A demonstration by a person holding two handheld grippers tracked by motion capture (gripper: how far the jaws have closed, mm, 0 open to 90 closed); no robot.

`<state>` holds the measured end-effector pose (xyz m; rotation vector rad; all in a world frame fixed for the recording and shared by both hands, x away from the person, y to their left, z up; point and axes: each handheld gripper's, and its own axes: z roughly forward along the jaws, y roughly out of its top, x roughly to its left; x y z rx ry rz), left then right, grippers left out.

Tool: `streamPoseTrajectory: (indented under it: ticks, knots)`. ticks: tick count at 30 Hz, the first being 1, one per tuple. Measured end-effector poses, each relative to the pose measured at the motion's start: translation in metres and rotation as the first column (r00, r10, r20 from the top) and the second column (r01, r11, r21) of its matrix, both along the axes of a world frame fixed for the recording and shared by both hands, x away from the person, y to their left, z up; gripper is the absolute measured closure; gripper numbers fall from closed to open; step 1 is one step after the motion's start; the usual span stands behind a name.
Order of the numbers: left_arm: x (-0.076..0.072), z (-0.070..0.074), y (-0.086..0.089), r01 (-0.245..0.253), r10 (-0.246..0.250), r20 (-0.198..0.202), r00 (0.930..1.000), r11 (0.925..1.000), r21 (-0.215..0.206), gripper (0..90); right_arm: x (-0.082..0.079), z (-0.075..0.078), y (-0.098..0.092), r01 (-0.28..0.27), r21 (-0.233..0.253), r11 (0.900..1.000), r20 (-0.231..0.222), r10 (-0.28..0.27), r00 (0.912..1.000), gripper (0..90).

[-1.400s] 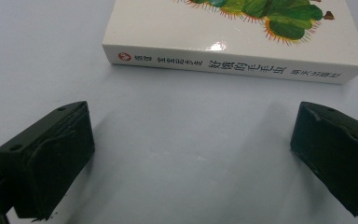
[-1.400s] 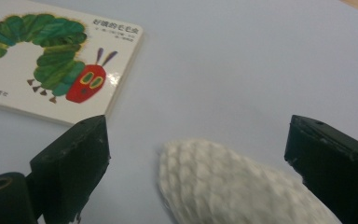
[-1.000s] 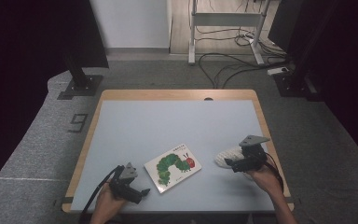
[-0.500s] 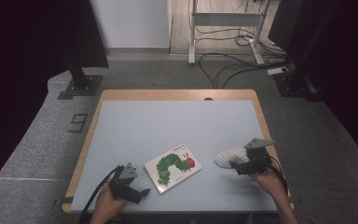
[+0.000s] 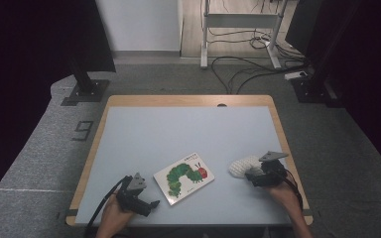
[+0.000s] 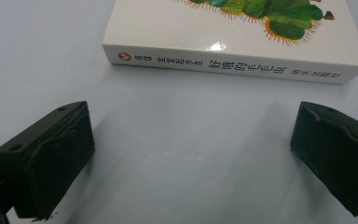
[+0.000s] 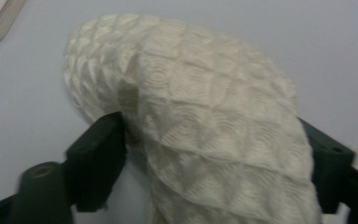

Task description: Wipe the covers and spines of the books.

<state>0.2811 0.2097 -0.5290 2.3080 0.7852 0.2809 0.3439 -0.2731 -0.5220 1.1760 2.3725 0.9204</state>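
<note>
Since a second ago my right gripper [image 5: 256, 174] has slid right, clamped on the white cloth [image 5: 243, 165], while my open left gripper [image 5: 148, 204] faces the book [image 5: 184, 177] spine broadside.

Even overhead light falls on the table [image 5: 144, 144], its pale top bright while the floor and both sides of the room sink into near black. In the left gripper view a small glare spot sits on the book [image 6: 233, 42] cover edge, and soft shadows spread beside the black jaws. In the right gripper view the cloth [image 7: 205, 126] is dim and slightly blurred, softest near the bottom.
</note>
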Motion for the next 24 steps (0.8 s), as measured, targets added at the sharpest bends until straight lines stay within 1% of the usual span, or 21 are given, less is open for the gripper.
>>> streamPoseTrajectory:
  ticks: [2, 3, 4, 6, 7, 8, 9, 11, 13, 14, 16, 17, 19, 20, 22, 23, 24]
  knots:
    - [0.000, 0.000, 0.000, 0.000, 0.000, 0.000, 1.0000, 1.0000, 0.000, 0.0, 0.000, 0.001, -0.002, 0.011, 0.008, 1.000, 0.005, -0.011, 0.9999, 32.0]
    - [0.000, 0.000, 0.000, 0.000, 0.000, 0.000, 1.0000, 1.0000, 0.000, 0.0, 0.000, 0.001, -0.002, 0.011, 0.008, 1.000, 0.005, -0.011, 0.9999, 32.0]
    - [0.000, 0.000, 0.000, 0.000, 0.000, 0.000, 1.0000, 1.0000, 0.000, 0.0, -0.001, 0.003, -0.006, 0.022, 0.016, 1.000, 0.006, -0.023, 0.9997, 42.6]
    - [0.000, 0.000, 0.000, 0.000, 0.000, 0.000, 1.0000, 1.0000, 0.000, 0.0, -0.001, 0.003, -0.007, 0.021, 0.009, 1.000, 0.012, -0.021, 0.9997, 51.3]
    - [0.000, 0.000, 0.000, 0.000, 0.000, 0.000, 1.0000, 1.0000, 0.000, 0.0, -0.001, 0.003, -0.007, 0.021, 0.009, 1.000, 0.012, -0.021, 0.9997, 51.3]
    - [0.000, 0.000, 0.000, 0.000, 0.000, 0.000, 1.0000, 1.0000, 0.000, 0.0, -0.002, 0.004, -0.008, 0.031, 0.005, 0.999, 0.015, -0.031, 0.9994, 60.6]
    - [0.000, 0.000, 0.000, 0.000, 0.000, 0.001, 1.0000, 1.0000, 0.000, 0.0, -0.002, 0.004, -0.009, 0.035, 0.004, 0.999, 0.014, -0.035, 0.9993, 62.8]
    - [0.000, 0.000, 0.000, 0.000, 0.000, 0.000, 1.0000, 1.0000, 0.000, 0.0, -0.002, 0.006, -0.009, 0.042, 0.007, 0.999, 0.010, -0.042, 0.9991, 65.6]
    - [0.000, 0.000, 0.000, 0.000, 0.000, 0.000, 1.0000, 1.0000, 0.000, 0.0, -0.002, 0.007, -0.009, 0.044, 0.011, 0.999, 0.007, -0.044, 0.9990, 66.5]
    - [0.000, 0.000, 0.000, 0.000, 0.000, 0.000, 1.0000, 1.0000, 0.000, 0.0, -0.002, 0.010, -0.009, 0.038, 0.024, 0.999, 0.002, -0.038, 0.9993, 66.9]
    - [0.000, 0.000, 0.000, 0.000, 0.000, 0.000, 1.0000, 1.0000, 0.000, 0.0, -0.002, 0.011, -0.009, 0.036, 0.027, 0.999, 0.001, -0.036, 0.9994, 66.9]
    - [0.000, 0.000, 0.000, 0.000, 0.000, 0.000, 1.0000, 1.0000, 0.000, 0.0, -0.002, 0.016, -0.008, 0.025, 0.041, 0.999, -0.002, -0.025, 0.9997, 66.9]
    - [0.000, 0.000, 0.000, 0.000, 0.000, 0.000, 1.0000, 1.0000, 0.000, 0.0, -0.002, 0.018, -0.008, 0.021, 0.040, 0.999, 0.003, -0.022, 0.9998, 66.9]
    - [0.000, 0.000, 0.000, 0.000, 0.000, 0.000, 1.0000, 1.0000, 0.000, 0.0, -0.004, 0.024, -0.006, 0.009, 0.045, 0.999, 0.010, -0.010, 0.9999, 66.6]
    - [0.000, 0.000, 0.000, 0.000, 0.000, 0.000, 1.0000, 1.0000, 0.000, 0.0, -0.005, 0.029, -0.005, 0.000, 0.046, 0.999, 0.017, 0.000, 0.9999, 66.5]
    - [0.000, 0.000, 0.000, 0.001, -0.001, 0.000, 1.0000, 1.0000, 0.000, 0.0, -0.005, 0.029, -0.005, 0.000, 0.046, 0.999, 0.017, 0.000, 0.9999, 66.5]
    - [0.000, 0.000, 0.000, 0.001, -0.001, 0.000, 1.0000, 1.0000, 0.000, 0.0, -0.006, 0.033, -0.004, -0.011, 0.052, 0.999, 0.023, 0.010, 0.9997, 66.3]
